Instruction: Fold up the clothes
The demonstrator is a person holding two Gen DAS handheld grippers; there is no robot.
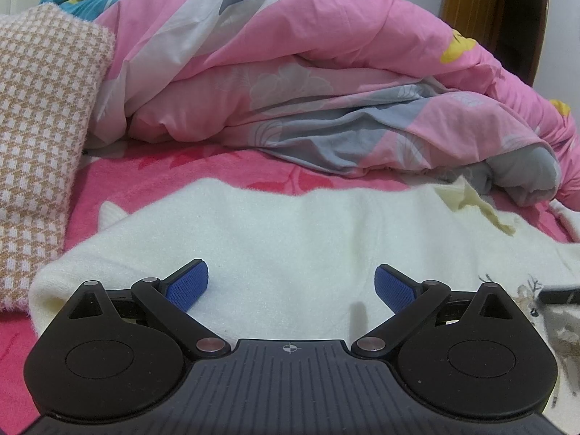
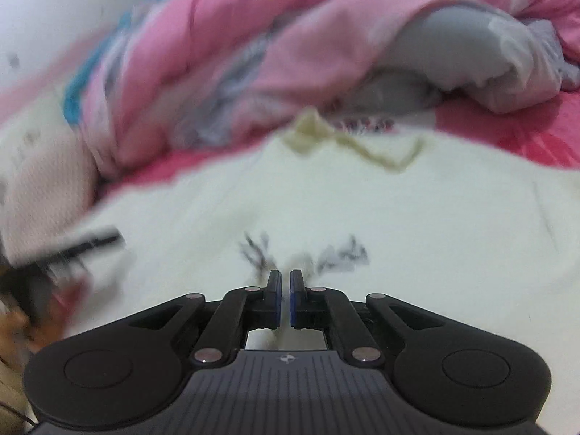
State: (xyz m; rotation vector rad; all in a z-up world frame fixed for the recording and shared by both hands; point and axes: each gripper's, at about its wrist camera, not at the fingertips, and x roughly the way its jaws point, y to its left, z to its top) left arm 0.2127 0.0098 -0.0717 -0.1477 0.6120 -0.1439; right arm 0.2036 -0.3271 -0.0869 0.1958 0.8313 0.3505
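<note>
We see the white sweater [image 1: 275, 239] lying crosswise just ahead of both grippers: left gripper [image 1: 291, 286] released above it; right gripper [image 2: 285, 279] clenched, empty.

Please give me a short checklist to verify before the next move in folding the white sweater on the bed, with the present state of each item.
1. White sweater lies spread flat on the pink bedsheet: ok.
2. Left hand-held gripper open above the sweater, nothing between its fingers: ok.
3. Right hand-held gripper shut; whether it pinches any fabric: cannot tell.
4. Right wrist view sharp enough to judge: not ok, blurred.
5. Pink quilt stays off the sweater: ok.
6. Houndstooth cloth apart from the sweater: cannot tell.
</note>
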